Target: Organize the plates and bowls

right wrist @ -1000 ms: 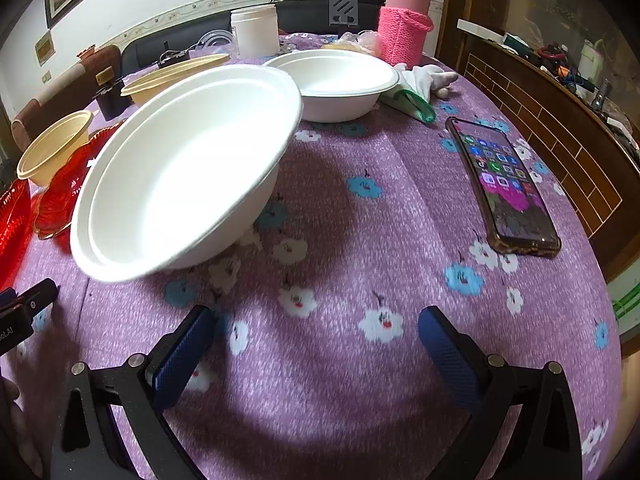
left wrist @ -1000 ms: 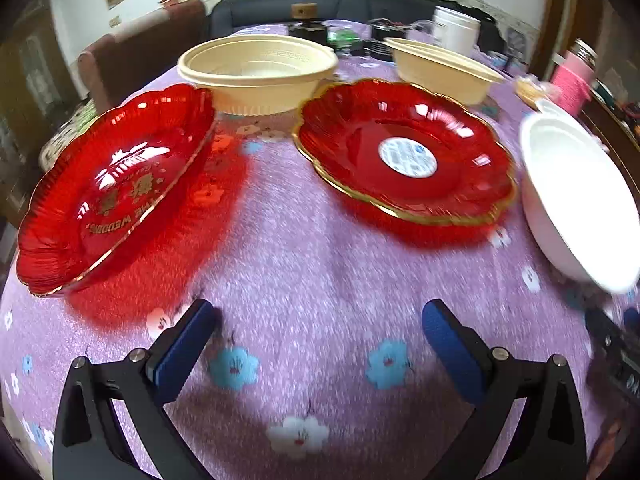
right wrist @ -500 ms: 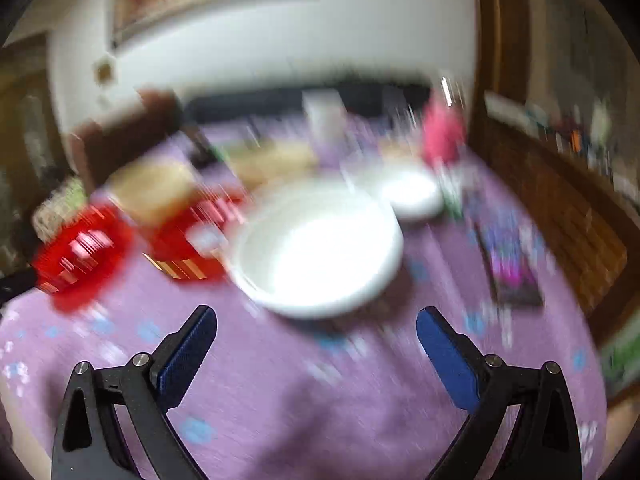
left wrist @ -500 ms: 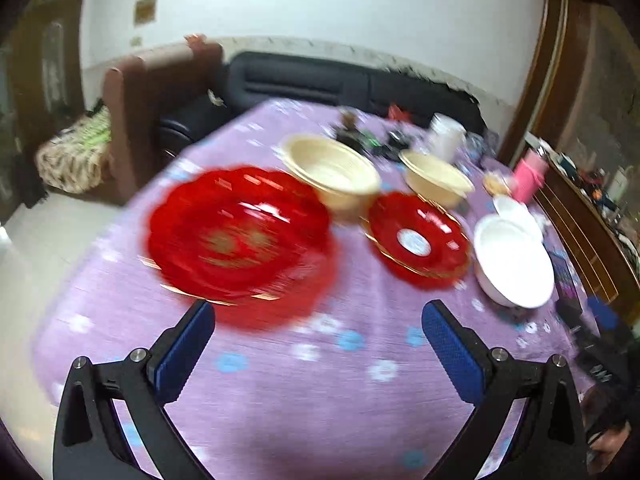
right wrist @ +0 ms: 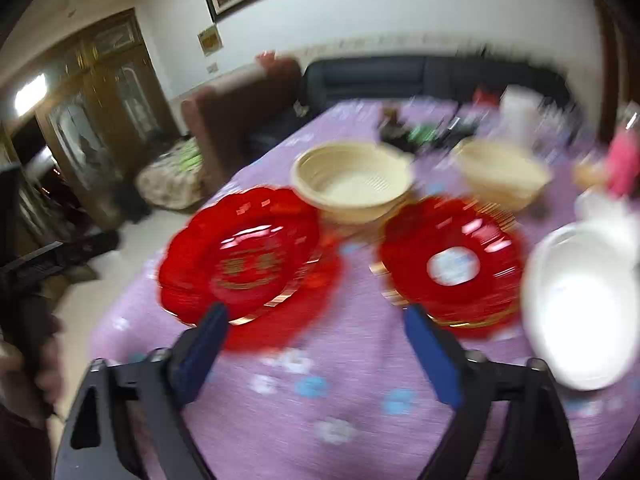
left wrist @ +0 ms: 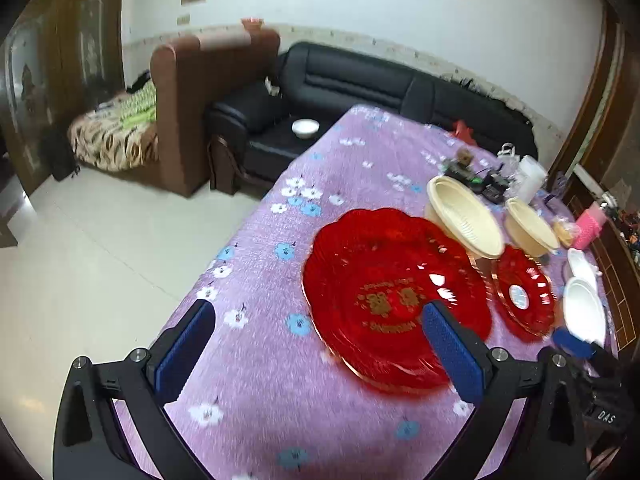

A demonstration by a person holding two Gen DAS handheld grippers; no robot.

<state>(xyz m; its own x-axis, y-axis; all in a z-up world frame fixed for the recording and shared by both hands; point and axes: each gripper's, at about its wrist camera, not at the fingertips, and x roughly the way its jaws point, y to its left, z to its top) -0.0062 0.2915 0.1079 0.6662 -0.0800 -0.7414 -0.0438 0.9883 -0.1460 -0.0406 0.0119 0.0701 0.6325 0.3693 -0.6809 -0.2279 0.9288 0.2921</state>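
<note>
Both of your grippers are held high above the bench (left wrist: pixel 256 364) with nothing in them: the left gripper (left wrist: pixel 316 354) has its fingers wide apart, and so does the right gripper (right wrist: pixel 316 350). Everything to be sorted is laid out below you in pairs. The lettered red plate (left wrist: pixel 394 296) sits nearest the left edge, with the second red plate (right wrist: pixel 452 262), the one with a white sticker at its centre, beside it and apart from it. Behind them stand two cream bowls (right wrist: pixel 354 184), and off to the right are the white bowls (right wrist: pixel 582 304), the near one looking tilted. The right wrist view is blurred, so let the hand settle before you commit. To my eye the sensible first step is nesting like with like, so choose one pair and come down on a rim, not a centre. The red plates look thin and glossy, likely slippery, so slide one finger under the scalloped lip and close gently. Lift level, carry it over its twin, and release only once the rims line up.
</note>
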